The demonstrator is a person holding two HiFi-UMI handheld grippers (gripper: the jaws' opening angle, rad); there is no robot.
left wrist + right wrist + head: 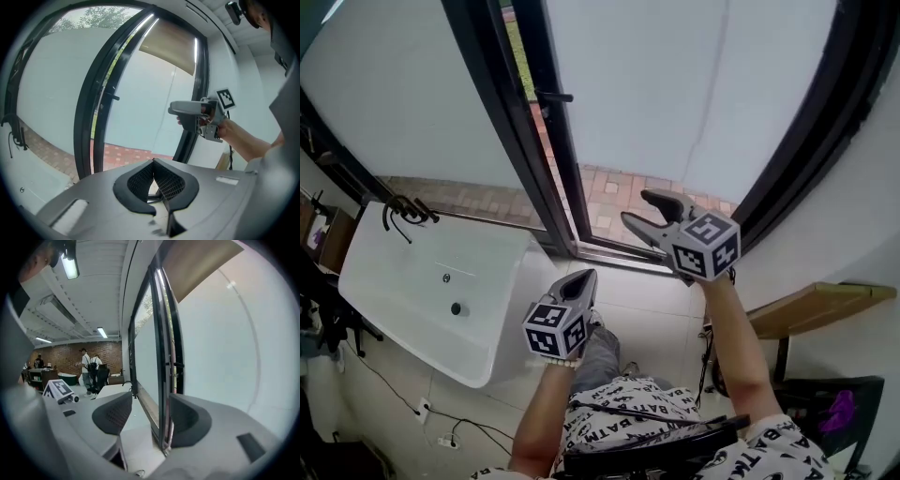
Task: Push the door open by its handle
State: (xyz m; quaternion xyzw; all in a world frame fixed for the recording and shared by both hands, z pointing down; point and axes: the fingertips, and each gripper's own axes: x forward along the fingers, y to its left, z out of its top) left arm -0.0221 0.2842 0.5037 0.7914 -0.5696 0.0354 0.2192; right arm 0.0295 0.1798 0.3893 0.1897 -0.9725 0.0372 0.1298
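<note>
Red brick paving (609,192) shows through the gap beside a frosted glass door with a black frame (675,84), which stands ajar. The right forearm reaches forward, and the right hand-held gripper (642,208) has its jaws spread wide on nothing. The left hand-held gripper (581,278) sits lower and nearer the body, jaws pressed together and empty. The short black door handle (555,97) lies well beyond both, untouched.

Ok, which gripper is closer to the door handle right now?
Right. The right gripper, jaws open, reaches forward, below and right of the door handle in the head view; the left gripper sits lower and further back.
</note>
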